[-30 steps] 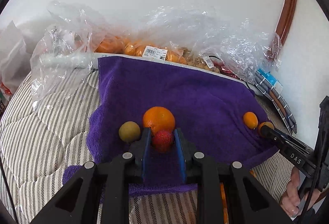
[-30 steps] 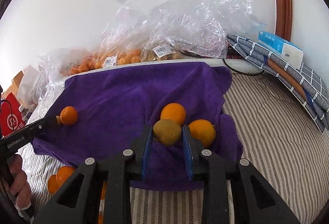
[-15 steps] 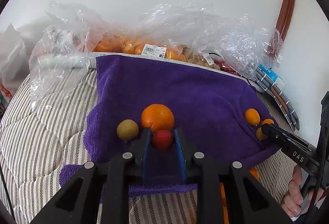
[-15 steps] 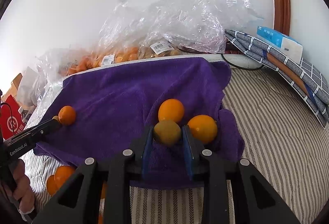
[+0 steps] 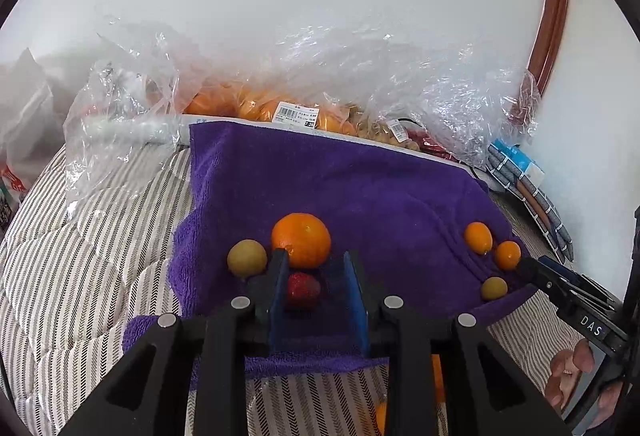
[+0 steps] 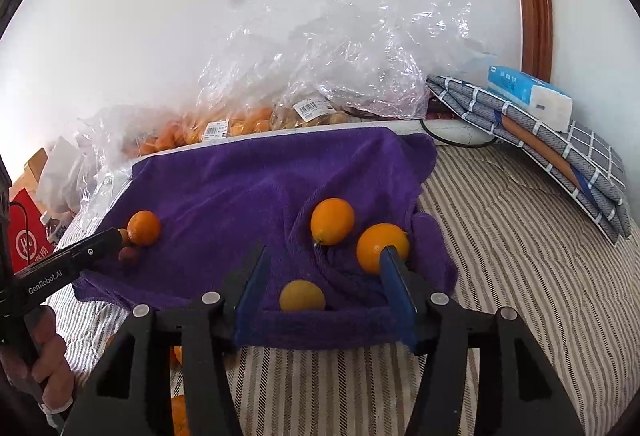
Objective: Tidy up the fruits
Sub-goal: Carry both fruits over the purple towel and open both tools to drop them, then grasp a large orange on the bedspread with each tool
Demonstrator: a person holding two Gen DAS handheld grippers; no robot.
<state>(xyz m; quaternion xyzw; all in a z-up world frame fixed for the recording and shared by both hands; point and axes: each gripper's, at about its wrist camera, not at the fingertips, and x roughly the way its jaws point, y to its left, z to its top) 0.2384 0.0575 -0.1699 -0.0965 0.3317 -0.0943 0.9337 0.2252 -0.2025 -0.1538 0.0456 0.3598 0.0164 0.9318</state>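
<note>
A purple towel (image 5: 360, 187) lies on the striped bed. In the left wrist view my left gripper (image 5: 316, 264) is open around a red strawberry (image 5: 303, 290) that rests on the towel, with a large orange (image 5: 301, 240) and a yellow-green fruit (image 5: 247, 258) just beyond. In the right wrist view my right gripper (image 6: 324, 256) is open wide over a yellow-green fruit (image 6: 302, 295) on the towel (image 6: 260, 179). Two small oranges (image 6: 333, 220) (image 6: 382, 244) sit beyond it. The right gripper's tips also show in the left wrist view (image 5: 532, 268).
Clear plastic bags of oranges and other fruit (image 5: 280, 103) line the wall behind the towel. A folded checked cloth (image 6: 560, 151) with a tissue pack (image 6: 528, 95) lies at the right. Some oranges (image 6: 178, 412) lie below the towel's front edge.
Both grippers have opened. The left one let go of the strawberry, the right one let go of the yellow-green fruit. Both fruits now rest on the towel.
</note>
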